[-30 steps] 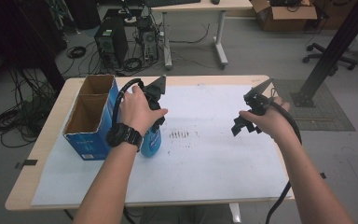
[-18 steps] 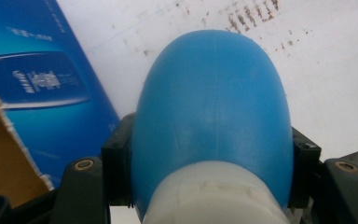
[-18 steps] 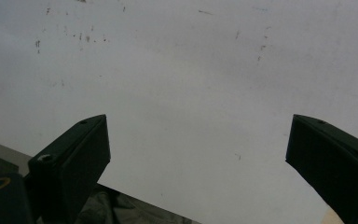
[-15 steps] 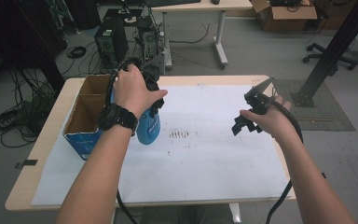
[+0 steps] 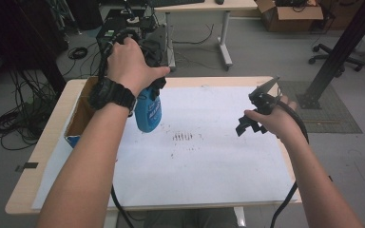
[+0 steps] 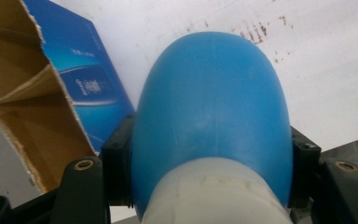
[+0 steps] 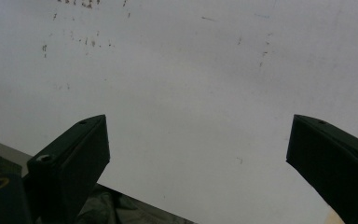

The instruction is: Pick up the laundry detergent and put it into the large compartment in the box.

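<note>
A blue plastic bottle [image 5: 148,111] with a white neck hangs in the air above the white sheet [image 5: 209,156], well clear of the table. My left gripper [image 5: 147,78] is shut on it near its top; in the left gripper view the black jaws press both sides of the blue bottle [image 6: 212,116]. My right gripper [image 5: 248,121] hovers over the right part of the sheet. Its jaws stand wide apart with nothing between them, and only the white sheet [image 7: 186,93] lies below.
An open cardboard box [image 5: 78,118] with blue sides stands at the table's left edge, just left of the bottle; its brown inside [image 6: 23,107] is visible. Dark smudges [image 5: 183,137] mark the sheet's middle. Cables and equipment lie on the floor behind the table.
My left gripper has lifted the blue bottle off the table, up and toward the far side. The right gripper has stayed where it was.
</note>
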